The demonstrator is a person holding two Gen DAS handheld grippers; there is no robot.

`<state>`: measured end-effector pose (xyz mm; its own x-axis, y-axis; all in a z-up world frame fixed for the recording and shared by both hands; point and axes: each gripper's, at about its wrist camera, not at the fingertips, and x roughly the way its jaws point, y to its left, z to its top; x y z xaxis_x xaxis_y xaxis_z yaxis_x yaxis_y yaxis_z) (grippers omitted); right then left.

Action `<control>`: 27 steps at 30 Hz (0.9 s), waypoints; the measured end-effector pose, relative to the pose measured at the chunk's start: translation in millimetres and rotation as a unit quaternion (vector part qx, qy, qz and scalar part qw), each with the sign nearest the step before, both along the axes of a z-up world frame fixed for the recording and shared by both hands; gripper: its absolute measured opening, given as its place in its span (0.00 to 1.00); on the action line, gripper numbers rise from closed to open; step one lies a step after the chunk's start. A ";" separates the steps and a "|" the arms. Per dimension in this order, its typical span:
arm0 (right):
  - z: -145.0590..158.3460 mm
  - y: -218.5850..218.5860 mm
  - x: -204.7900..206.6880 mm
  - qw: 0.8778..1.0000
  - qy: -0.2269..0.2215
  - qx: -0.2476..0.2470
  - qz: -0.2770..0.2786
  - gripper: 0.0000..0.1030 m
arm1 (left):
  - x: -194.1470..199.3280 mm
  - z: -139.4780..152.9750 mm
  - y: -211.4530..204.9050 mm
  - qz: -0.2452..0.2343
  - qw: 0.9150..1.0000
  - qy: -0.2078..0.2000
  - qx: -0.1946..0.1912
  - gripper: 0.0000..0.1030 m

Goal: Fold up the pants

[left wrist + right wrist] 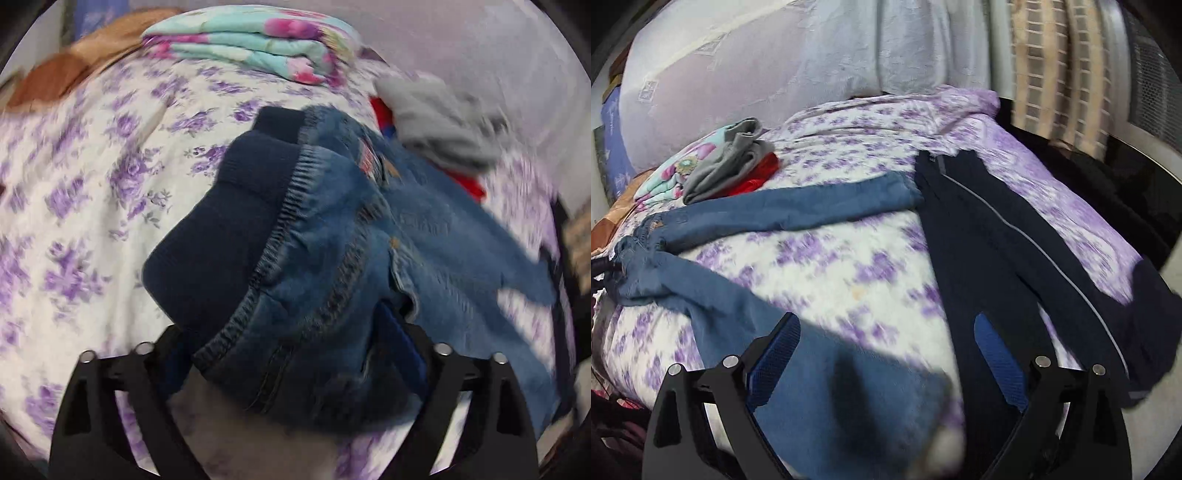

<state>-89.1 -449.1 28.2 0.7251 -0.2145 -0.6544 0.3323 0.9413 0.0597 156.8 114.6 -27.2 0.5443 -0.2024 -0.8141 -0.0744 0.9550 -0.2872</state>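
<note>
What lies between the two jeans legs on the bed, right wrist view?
Only bare floral bedspread lies between the two legs of the jeans, which spread apart in a V. The right wrist view shows it; the dark pants lie off to the side.

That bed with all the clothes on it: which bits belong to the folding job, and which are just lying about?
For the job:
- blue denim pants with a dark ribbed waistband
- left gripper
- right gripper

Lying about:
- dark navy trousers with a grey side stripe
- folded floral blanket
- crumpled grey garment
- red cloth
- purple-flowered bedspread
</note>
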 end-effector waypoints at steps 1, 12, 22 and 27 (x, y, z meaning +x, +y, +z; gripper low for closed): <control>-1.8 -1.9 -6.3 1.000 0.001 0.006 -0.003 0.93 | 0.0 2.7 2.7 0.006 1.000 -0.008 -0.018 0.61; -44.8 14.0 1.9 0.995 0.031 0.038 0.085 0.16 | -21.6 28.1 4.0 -0.012 0.998 -0.044 -0.045 0.20; 38.3 -11.2 17.4 0.988 -0.088 0.069 0.111 0.16 | 0.6 5.0 -11.0 -0.023 0.996 -0.036 -0.077 0.19; 83.0 -12.7 34.2 0.977 -0.129 0.086 0.148 0.16 | -25.1 67.2 12.5 -0.015 0.986 -0.108 -0.123 0.13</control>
<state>-54.9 -461.8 111.2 0.8845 0.1259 -0.4493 0.0007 0.9626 0.2711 131.7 127.2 40.0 0.6904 -0.3986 -0.6037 0.0414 0.8549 -0.5171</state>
